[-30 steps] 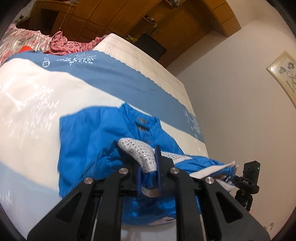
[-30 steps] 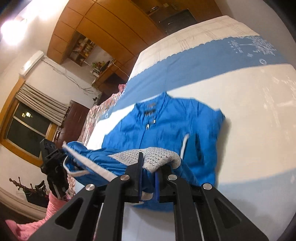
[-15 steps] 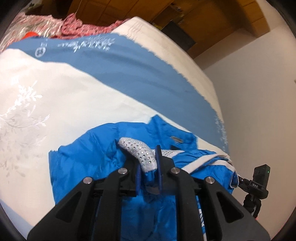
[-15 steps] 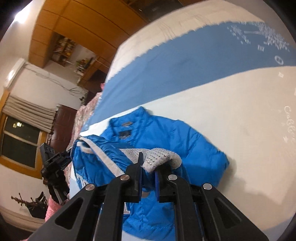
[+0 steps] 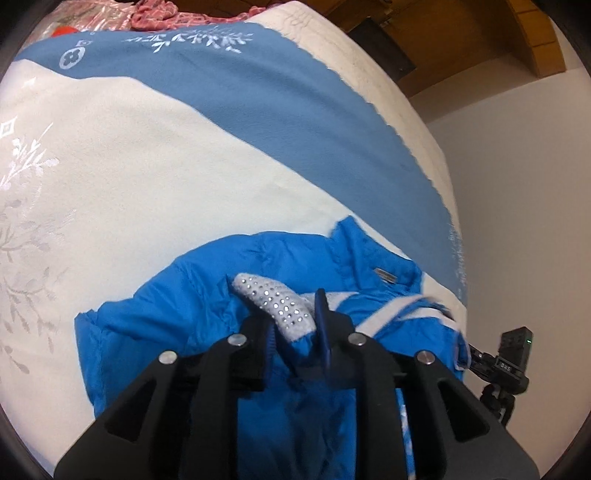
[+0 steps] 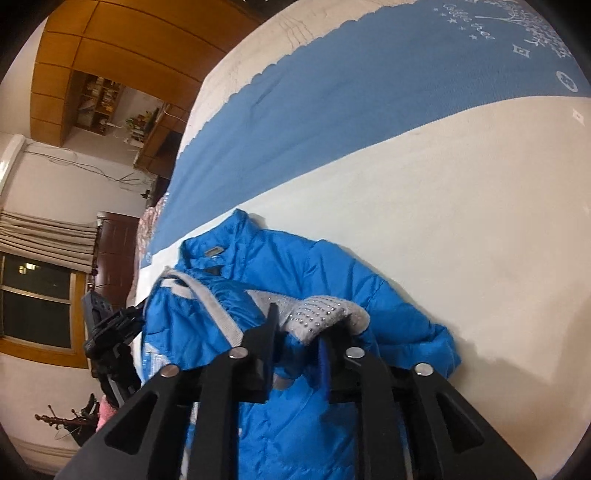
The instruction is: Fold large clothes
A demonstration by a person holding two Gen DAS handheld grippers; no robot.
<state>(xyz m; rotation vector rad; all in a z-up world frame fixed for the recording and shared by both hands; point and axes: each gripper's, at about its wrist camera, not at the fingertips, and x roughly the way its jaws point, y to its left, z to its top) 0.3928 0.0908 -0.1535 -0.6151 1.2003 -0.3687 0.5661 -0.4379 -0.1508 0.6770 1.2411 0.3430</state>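
A bright blue padded jacket (image 5: 207,295) lies on the bed, folded over itself, collar toward the far side. It also shows in the right wrist view (image 6: 325,266). My left gripper (image 5: 293,325) is shut on the jacket's grey studded hem (image 5: 273,299) and holds it over the jacket's upper part. My right gripper (image 6: 299,332) is shut on the same grey studded hem (image 6: 325,314) at its other corner. The lower jacket hangs folded under both grippers.
The bed cover (image 5: 147,166) is cream with a blue band (image 5: 295,110). Red patterned cloth (image 5: 155,9) lies at the far bed edge. A black tracker on a tripod (image 5: 509,358) stands beside the bed, by the white wall. Wooden cabinets (image 6: 92,48) are behind.
Both grippers carried the studded hem forward over the jacket toward its collar and lowered. The jacket's lower half now covers most of its front.
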